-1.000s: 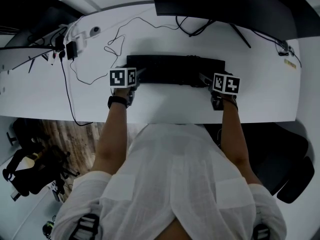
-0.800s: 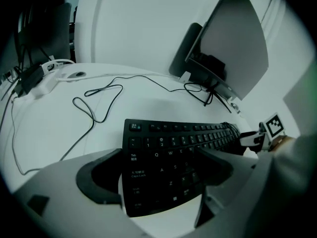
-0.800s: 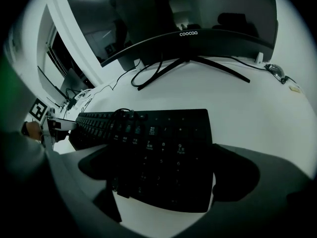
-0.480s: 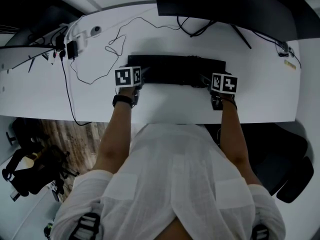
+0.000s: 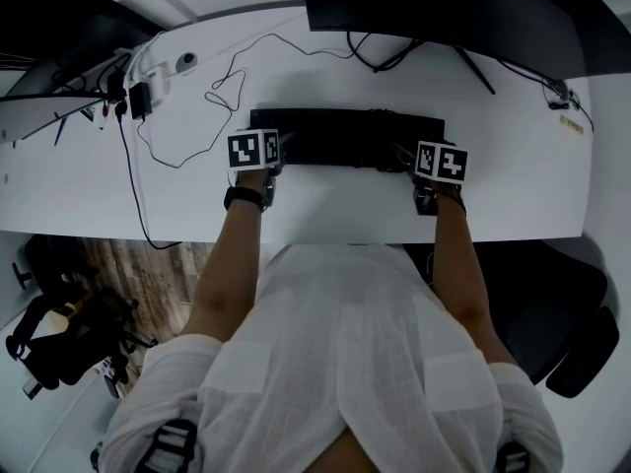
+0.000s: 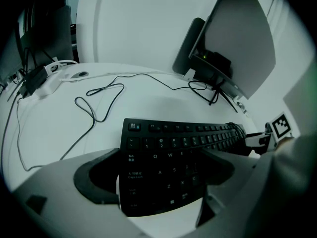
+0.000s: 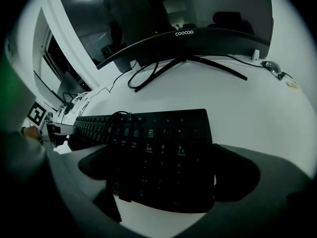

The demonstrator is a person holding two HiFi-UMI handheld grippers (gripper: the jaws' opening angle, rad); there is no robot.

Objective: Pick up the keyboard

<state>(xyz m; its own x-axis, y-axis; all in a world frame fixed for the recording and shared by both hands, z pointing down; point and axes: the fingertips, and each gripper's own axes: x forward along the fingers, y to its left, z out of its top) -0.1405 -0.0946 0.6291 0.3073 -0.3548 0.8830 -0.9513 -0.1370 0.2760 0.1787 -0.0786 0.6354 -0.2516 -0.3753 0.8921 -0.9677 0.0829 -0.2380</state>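
Observation:
A black keyboard [image 5: 345, 136] lies flat on the white desk [image 5: 325, 205], in front of the monitor. My left gripper [image 5: 279, 151] is at its left end, and its jaws are opening. In the left gripper view the keyboard [image 6: 168, 162] runs between them: one jaw stands just outside the left edge, the other over the keys, with neither pressing. My right gripper [image 5: 406, 156] is at the right end. There the keyboard [image 7: 168, 148] also sits between wide jaws, one over the keys and one beside the right edge.
A dark curved monitor [image 5: 444, 8] on a stand rises behind the keyboard. Thin cables [image 5: 227, 87] loop across the desk at the back left, near a plug block [image 5: 138, 97]. A black chair [image 5: 572, 323] stands off the desk's front right.

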